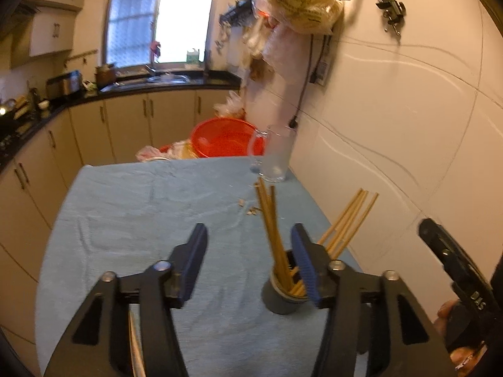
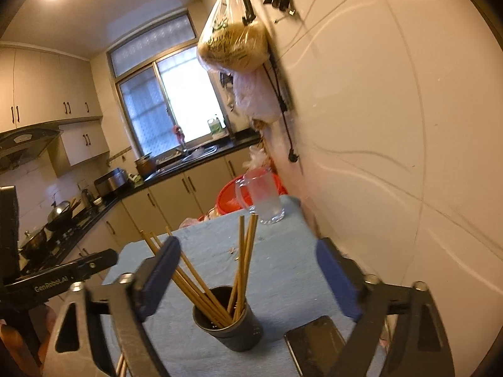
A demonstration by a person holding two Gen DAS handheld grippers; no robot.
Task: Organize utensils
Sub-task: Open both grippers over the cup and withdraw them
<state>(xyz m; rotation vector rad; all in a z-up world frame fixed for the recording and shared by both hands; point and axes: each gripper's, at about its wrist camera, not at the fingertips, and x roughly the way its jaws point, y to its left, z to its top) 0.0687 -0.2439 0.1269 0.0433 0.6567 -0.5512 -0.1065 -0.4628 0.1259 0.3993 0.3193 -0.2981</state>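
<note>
A dark grey cup stands on the blue cloth and holds several wooden chopsticks that fan out left and right. It also shows in the left wrist view, with its chopsticks, just left of my left gripper's right finger. My left gripper is open and empty above the cloth. My right gripper is open and empty, with the cup between and below its fingers. A thin wooden stick shows under the left gripper's left finger.
A glass mug stands at the table's far right corner by the white wall; it also shows in the right wrist view. A red basin sits beyond the table. Small crumbs lie on the blue cloth. A dark flat object lies near the cup.
</note>
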